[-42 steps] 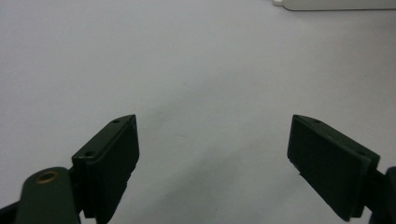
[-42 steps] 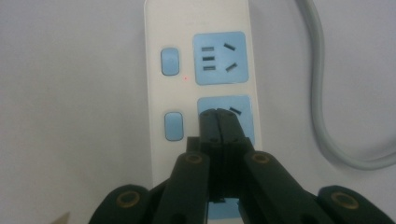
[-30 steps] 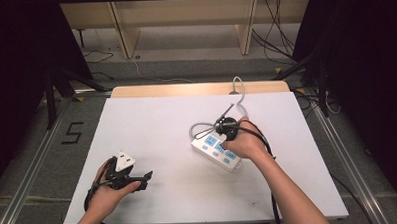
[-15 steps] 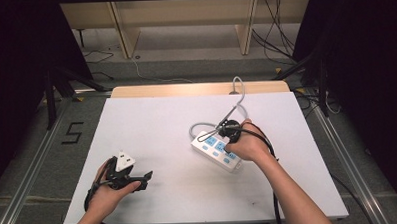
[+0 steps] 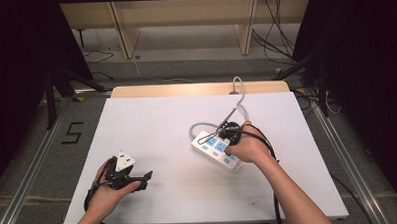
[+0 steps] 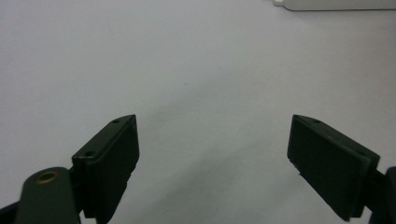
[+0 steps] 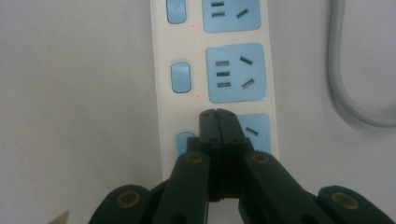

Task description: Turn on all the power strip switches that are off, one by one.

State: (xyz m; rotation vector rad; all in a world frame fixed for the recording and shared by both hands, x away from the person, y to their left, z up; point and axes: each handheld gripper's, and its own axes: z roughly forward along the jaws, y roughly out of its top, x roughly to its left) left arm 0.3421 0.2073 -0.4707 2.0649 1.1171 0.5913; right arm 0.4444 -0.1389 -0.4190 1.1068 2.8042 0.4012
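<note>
- The white tabletop (image 5: 162, 123) carries a white power strip (image 5: 215, 151) right of its centre, lying flat, well apart from the person's left hand (image 5: 107, 197).
- In the high view the power strip's long axis runs diagonally, from about 10 o'clock to about 4 o'clock; the end nearer the person is covered by the right hand (image 5: 248, 148).
- Its grey cable (image 5: 238, 98) leaves near the far end, loops, and runs toward 12 o'clock to the far edge of the tabletop.
- In the right gripper view the power strip (image 7: 212, 70) runs from 12 to 6 o'clock, blue sockets (image 7: 236, 72) on the right, small blue switches (image 7: 181, 77) on the left, faces up.
- The right hand-held gripper (image 7: 218, 114) is over the strip's near part, jaws pressed fully together with nothing between them; the tips sit between a switch at 9 o'clock and a socket at 3 o'clock. Whether they touch the strip I cannot tell.
- The left hand-held gripper (image 5: 123, 177) rests at the tabletop's near left, at about 8 o'clock from the strip, jaws spread wide and empty.
- In the left gripper view the strip's corner (image 6: 336, 4) lies at about 1 o'clock, far beyond the jaws.
</note>
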